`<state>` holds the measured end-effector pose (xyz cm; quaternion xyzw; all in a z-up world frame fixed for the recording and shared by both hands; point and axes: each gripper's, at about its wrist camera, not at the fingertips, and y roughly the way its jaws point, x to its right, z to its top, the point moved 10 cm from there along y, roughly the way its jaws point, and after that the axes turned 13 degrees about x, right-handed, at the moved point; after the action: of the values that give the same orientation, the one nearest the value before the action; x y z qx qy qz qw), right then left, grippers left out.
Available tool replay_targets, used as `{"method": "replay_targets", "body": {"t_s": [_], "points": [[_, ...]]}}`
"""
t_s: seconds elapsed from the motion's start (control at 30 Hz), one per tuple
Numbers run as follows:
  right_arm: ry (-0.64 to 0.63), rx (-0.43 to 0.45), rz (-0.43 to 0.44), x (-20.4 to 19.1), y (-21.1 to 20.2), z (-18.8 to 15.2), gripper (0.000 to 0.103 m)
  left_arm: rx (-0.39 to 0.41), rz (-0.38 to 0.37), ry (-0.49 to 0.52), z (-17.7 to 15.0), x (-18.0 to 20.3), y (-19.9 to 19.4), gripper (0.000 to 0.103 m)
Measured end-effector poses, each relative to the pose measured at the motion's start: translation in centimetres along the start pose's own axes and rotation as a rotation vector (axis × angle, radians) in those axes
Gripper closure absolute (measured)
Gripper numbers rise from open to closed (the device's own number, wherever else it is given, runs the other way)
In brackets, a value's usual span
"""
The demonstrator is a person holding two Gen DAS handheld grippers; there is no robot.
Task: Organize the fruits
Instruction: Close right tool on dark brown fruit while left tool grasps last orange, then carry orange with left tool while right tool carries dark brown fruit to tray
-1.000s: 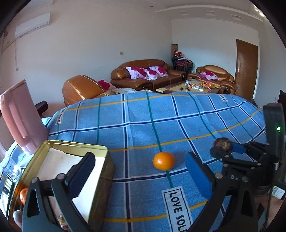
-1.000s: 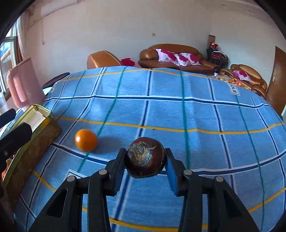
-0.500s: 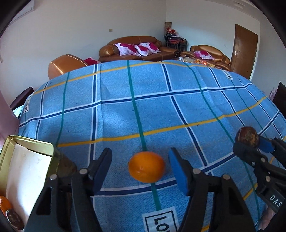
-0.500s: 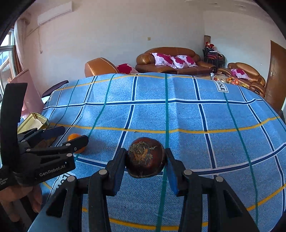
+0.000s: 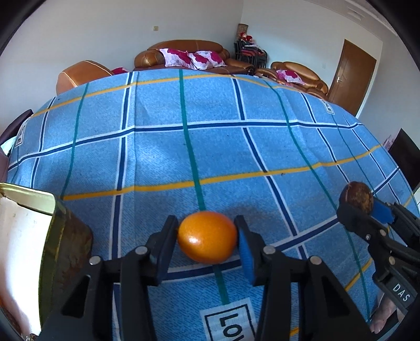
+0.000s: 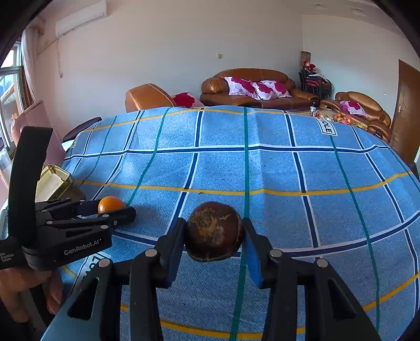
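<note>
Left gripper tight around glossy, round orange on cloth.

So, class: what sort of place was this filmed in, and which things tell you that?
Most likely a home living room: brown leather sofas with floral cushions, a wall air conditioner and a wooden door.
</note>
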<state>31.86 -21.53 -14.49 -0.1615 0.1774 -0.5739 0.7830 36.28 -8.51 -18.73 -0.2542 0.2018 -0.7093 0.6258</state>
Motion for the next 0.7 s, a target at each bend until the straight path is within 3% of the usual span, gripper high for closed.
{"method": "replay_targets", "body": {"t_s": [0.7], "points": [[-0.061,0.084,0.041,-1.7,-1.5,1.0,0.059,0.132,-0.018,0.020,1.8,0.2,-2.7,0.061]]}}
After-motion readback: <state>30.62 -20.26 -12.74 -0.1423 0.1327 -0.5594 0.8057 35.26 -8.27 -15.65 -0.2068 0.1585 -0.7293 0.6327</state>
